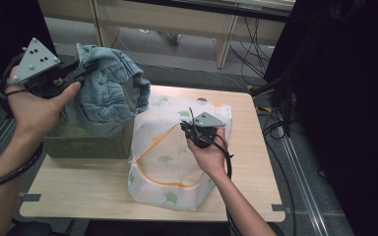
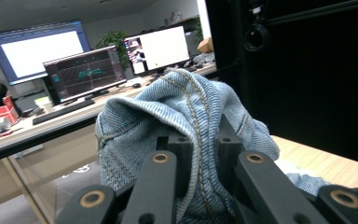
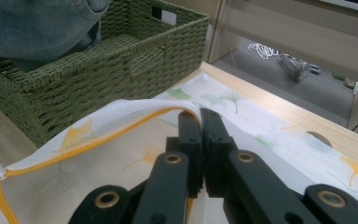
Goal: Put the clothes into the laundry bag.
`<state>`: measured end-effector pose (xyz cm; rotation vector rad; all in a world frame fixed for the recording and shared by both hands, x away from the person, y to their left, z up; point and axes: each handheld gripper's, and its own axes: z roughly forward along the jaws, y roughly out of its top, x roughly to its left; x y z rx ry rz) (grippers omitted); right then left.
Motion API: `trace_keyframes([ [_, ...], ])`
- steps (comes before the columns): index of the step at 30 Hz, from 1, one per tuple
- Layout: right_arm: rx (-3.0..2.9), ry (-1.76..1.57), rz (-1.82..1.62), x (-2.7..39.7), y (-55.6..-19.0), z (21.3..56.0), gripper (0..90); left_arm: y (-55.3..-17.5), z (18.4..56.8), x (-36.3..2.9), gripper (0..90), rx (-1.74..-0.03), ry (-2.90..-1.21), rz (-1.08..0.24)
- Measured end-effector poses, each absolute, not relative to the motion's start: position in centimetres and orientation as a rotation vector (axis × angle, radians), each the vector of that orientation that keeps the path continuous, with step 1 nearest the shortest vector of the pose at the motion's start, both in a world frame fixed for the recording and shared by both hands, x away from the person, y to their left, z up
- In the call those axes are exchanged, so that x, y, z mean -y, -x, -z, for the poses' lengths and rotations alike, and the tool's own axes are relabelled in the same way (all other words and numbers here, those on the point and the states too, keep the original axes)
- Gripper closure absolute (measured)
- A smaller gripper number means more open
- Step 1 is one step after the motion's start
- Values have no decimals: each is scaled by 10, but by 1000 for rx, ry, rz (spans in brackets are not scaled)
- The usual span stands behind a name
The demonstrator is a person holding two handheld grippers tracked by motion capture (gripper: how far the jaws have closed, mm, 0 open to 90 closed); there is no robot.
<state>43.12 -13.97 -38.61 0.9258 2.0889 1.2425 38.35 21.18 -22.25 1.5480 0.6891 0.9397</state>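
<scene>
Pale wooden table (image 1: 256,162), dark curtains, grey floor behind

The person's left forearm comes up along the table's left side, the left hand (image 1: 32,105) raised high and wrapped around the left gripper (image 1: 81,69), whose jaws point across toward the right and are clamped tight on cloth. The right forearm reaches in from below, the right hand (image 1: 207,153) lower and farther forward, its right gripper (image 1: 189,129) with jaws pinched together on thin fabric.
</scene>
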Motion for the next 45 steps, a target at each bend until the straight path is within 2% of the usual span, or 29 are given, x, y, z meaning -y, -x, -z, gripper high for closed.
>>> trace_keyframes([
  [26,-2090,-913,-1240,141,-432,386,892,-339,205,-198,809,-526,-1560,-907],
  [45,-2091,-930,-1240,140,-431,386,892,-316,203,-187,809,-439,-1585,-803],
])
